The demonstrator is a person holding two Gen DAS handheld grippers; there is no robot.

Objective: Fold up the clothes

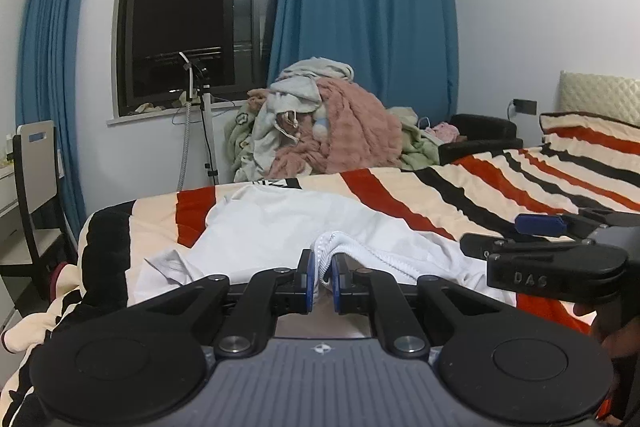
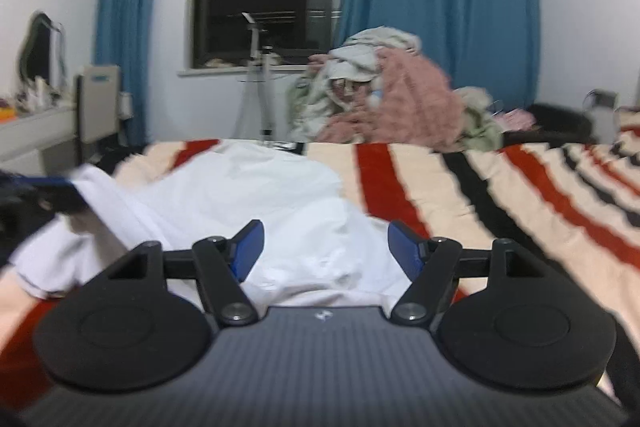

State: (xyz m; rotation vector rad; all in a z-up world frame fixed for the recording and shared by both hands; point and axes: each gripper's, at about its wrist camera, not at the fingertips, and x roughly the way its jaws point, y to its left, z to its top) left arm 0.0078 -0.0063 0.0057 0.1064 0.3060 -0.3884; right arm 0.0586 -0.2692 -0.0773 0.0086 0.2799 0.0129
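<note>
Only my left wrist view shows my left tongs [image 1: 321,269] pinching the ribbed hem of the white cotton garment [image 1: 280,227] lying lengthwise away from me on the red-, black- and cream-striped bed [image 1: 460,183], while my right tongs [image 2: 325,247] gape above it.

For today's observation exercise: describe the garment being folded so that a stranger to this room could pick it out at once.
Start at the bed with the striped blanket in cream, red and black. On its near end lies the white garment, its ribbed edge pinched by the left gripper. It is plain white and spread out alone, unlike the pink and green clothes pile heaped under the window.
</note>
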